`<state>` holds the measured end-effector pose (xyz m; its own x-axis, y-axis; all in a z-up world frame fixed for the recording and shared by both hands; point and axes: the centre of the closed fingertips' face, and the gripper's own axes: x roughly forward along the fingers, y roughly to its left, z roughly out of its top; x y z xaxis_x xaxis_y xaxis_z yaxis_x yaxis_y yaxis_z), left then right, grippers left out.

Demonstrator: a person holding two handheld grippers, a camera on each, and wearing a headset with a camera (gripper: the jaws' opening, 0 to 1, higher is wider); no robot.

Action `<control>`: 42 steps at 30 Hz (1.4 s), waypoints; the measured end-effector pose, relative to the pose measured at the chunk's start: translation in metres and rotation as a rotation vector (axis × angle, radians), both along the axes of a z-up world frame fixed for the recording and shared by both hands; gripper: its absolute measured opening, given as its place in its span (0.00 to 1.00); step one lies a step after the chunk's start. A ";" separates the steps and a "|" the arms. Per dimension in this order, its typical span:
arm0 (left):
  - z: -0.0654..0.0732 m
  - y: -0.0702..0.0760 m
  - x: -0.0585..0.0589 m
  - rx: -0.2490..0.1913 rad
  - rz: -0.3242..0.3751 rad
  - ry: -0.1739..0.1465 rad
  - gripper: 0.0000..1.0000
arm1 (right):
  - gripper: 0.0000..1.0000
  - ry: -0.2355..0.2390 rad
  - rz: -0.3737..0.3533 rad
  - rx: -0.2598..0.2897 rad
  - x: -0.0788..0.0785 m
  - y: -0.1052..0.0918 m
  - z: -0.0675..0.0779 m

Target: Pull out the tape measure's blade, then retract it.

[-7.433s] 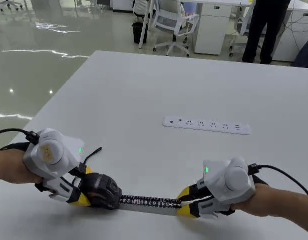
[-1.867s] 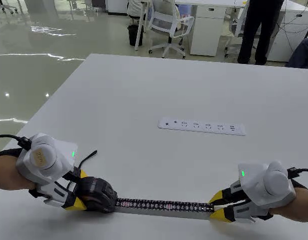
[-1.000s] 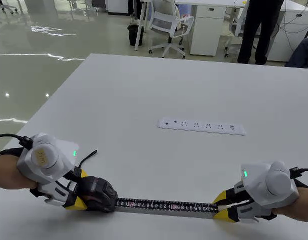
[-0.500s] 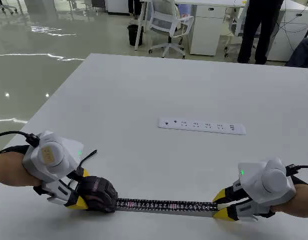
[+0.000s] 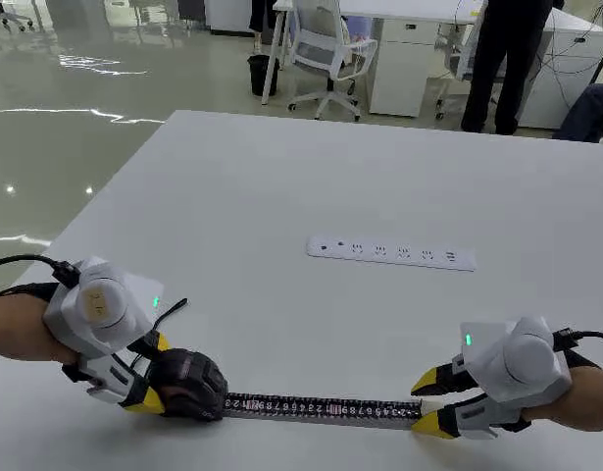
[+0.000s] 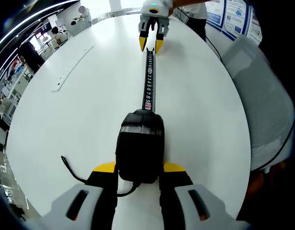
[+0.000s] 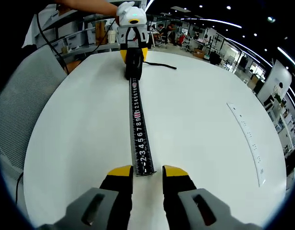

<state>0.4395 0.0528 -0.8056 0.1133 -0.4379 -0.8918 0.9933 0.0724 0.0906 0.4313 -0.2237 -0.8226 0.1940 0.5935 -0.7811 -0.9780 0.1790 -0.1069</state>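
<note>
Tape measure case [image 6: 140, 146]: black, on white table [image 5: 330, 177] near person's edge, clamped between left gripper [image 6: 139, 167] jaws. Blade [image 7: 137, 129]: drawn out, flat on tabletop, running toward right gripper [image 7: 147, 171]. Right gripper: jaws parted, blade end lying loose between yellow tips, not pinched. Power strip [image 5: 390, 252]: farther back, well apart.

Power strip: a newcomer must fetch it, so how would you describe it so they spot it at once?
Start at the big white table. Near its middle, apart from everything else, lies the power strip. It is a long, flat white bar with a row of sockets, unlike the black tape measure at the near edge with its dark numbered blade.
</note>
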 end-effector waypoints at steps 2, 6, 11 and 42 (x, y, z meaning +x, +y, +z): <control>0.001 0.002 -0.001 -0.003 0.010 0.004 0.29 | 0.27 0.001 -0.012 -0.001 0.000 0.000 0.001; 0.004 0.008 -0.006 -0.009 0.040 0.009 0.35 | 0.30 0.004 -0.023 -0.005 -0.004 -0.001 0.003; 0.008 0.015 -0.009 -0.016 0.070 0.002 0.36 | 0.32 0.001 -0.049 -0.006 -0.008 -0.005 0.010; 0.043 0.019 -0.043 -0.190 0.402 -0.042 0.59 | 0.51 -0.026 -0.353 0.070 -0.041 -0.024 0.045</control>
<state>0.3969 0.0717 -0.7624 0.3430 -0.5072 -0.7906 0.8783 0.4717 0.0784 0.3898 -0.2475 -0.7777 0.4160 0.5379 -0.7333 -0.8515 0.5134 -0.1064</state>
